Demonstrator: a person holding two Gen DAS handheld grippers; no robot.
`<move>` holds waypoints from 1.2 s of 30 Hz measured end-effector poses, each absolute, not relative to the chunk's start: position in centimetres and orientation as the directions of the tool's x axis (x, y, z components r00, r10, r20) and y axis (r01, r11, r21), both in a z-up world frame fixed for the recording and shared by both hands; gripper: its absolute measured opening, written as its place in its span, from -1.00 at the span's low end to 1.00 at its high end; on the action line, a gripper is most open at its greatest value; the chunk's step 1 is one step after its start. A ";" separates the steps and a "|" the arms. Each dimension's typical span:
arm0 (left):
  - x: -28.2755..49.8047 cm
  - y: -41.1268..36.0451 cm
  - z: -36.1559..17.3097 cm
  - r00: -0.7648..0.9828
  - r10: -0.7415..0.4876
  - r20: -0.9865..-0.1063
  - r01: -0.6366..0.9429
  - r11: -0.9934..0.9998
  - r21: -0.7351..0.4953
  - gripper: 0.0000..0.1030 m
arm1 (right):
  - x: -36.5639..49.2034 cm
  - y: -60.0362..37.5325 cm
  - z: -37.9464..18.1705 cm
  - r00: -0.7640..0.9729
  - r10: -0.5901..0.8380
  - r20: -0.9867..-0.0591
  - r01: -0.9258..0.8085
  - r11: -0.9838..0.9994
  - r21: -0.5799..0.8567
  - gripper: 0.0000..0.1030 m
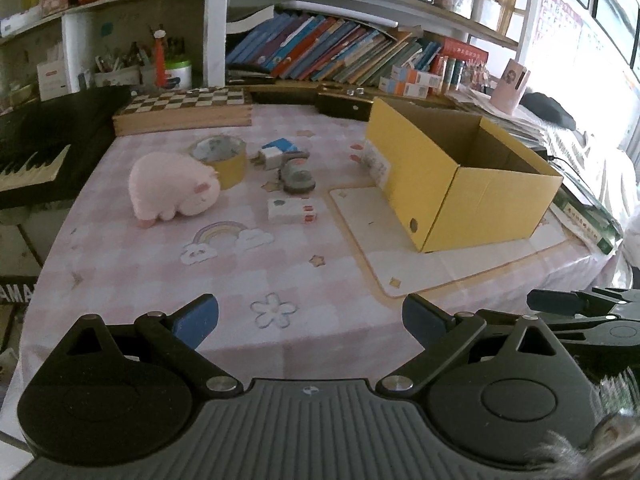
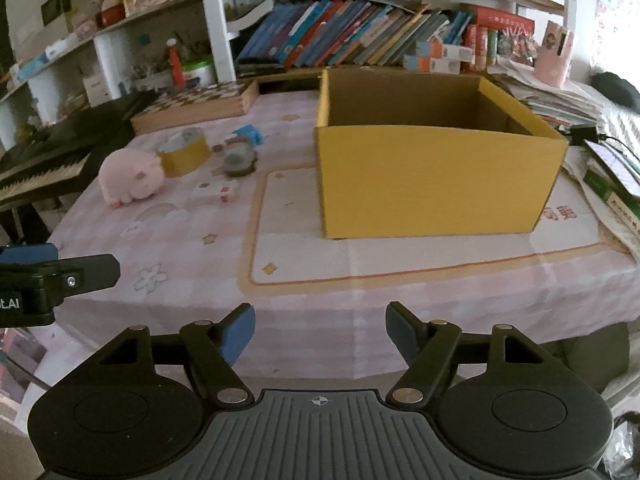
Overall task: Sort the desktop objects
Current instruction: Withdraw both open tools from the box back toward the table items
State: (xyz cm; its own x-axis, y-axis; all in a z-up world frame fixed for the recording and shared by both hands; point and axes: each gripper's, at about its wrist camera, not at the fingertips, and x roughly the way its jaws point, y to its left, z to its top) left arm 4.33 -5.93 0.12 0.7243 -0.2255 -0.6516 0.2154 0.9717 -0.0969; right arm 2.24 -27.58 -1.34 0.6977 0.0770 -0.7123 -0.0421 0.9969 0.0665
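1. Nearest to the camera, the left gripper [image 1: 310, 322] hangs over the front edge of the table [image 1: 160, 280], jaws wide and nothing between them. The right gripper [image 2: 320, 334] is likewise wide and empty, in front of the yellow box [image 2: 436, 184].
2. All loose things lie together on the left half of the table, well apart from both grippers; the box stands on a white mat [image 1: 400, 256] to the right and seems empty, as far as its inside shows.
3. The pink plush toy [image 1: 172, 186] looks soft and light. I would pinch it across the middle of the body; it will squash but not slip.
4. The tape roll [image 1: 222, 160] stands just behind the toy, touching it or nearly so. It is stiff and probably the heaviest of these things; one finger inside the ring and one outside should hold its wall.
5. The small white carton [image 1: 292, 211] lies flat and alone, light and rigid; take it across its short sides.
6. The small round grey thing [image 1: 298, 178] and the white-and-blue piece [image 1: 276, 154] lie close together; what they are I cannot tell, so a careful grip is wise.
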 end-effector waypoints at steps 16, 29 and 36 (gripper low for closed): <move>2.2 0.0 -0.2 0.746 -0.176 -0.642 0.146 0.984 -0.100 0.93 | 1.4 -21.5 -1.7 0.697 0.119 -0.707 -0.119 0.992 0.050 0.57; 1.8 3.1 -0.1 0.765 -0.133 -0.631 0.066 0.989 -0.129 0.93 | 2.0 -18.0 -1.1 0.693 0.162 -0.702 -0.210 0.977 0.018 0.58; 2.9 3.4 -0.6 0.757 -0.131 -0.641 0.046 0.988 -0.147 0.93 | 3.1 -17.4 -1.3 0.681 0.171 -0.712 -0.241 0.971 0.002 0.58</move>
